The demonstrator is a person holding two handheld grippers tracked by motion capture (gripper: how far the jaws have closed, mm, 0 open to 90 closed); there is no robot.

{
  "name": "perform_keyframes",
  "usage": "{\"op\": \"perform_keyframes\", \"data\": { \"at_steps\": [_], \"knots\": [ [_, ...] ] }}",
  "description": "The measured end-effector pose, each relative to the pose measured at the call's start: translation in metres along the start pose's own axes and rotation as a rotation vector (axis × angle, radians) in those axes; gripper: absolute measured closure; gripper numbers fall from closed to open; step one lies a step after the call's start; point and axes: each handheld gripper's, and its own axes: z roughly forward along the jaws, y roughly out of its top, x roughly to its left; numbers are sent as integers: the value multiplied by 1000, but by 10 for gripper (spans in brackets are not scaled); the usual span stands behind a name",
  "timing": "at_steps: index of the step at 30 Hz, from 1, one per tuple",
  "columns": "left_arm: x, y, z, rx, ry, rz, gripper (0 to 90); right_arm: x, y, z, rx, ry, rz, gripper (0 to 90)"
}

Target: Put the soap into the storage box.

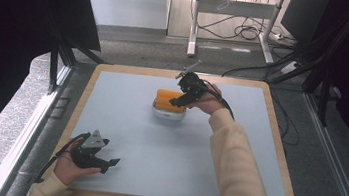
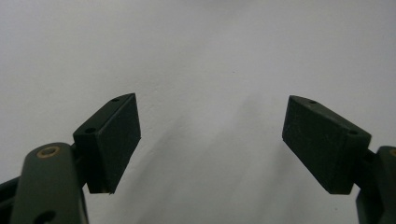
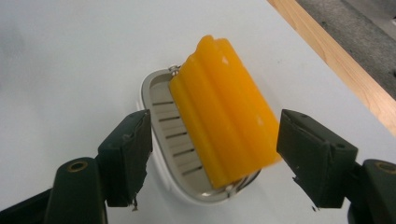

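Left gripper [image 1: 113,162] agape near table edge; right gripper [image 3: 212,140] agape, straddling orange block [image 3: 229,123] on dish [image 3: 154,88]

Left gripper [image 1: 113,162]: held low in the left hand [image 1: 69,165] at the table's [image 1: 125,117] near-left corner, jaws spread wide. Right gripper [image 1: 178,102]: right arm [image 1: 236,156] outstretched toward table's far centre, jaws wide apart, angled downward.
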Motion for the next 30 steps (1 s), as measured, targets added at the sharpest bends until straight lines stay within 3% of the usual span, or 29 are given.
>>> {"op": "perform_keyframes", "data": {
  "at_steps": [8, 16, 30],
  "knots": [
    [-1, 0, -1, 0, 5, 2, 194, 11, -38, -24, -53, -30, 93, 269],
    [-3, 1, -2, -3, 10, 2, 194, 23, -77, -48, -88, -56, 142, 269],
    [-3, 1, -1, -1, 8, 2, 194, 63, -167, -91, -135, -120, 227, 268]
  ]
}}
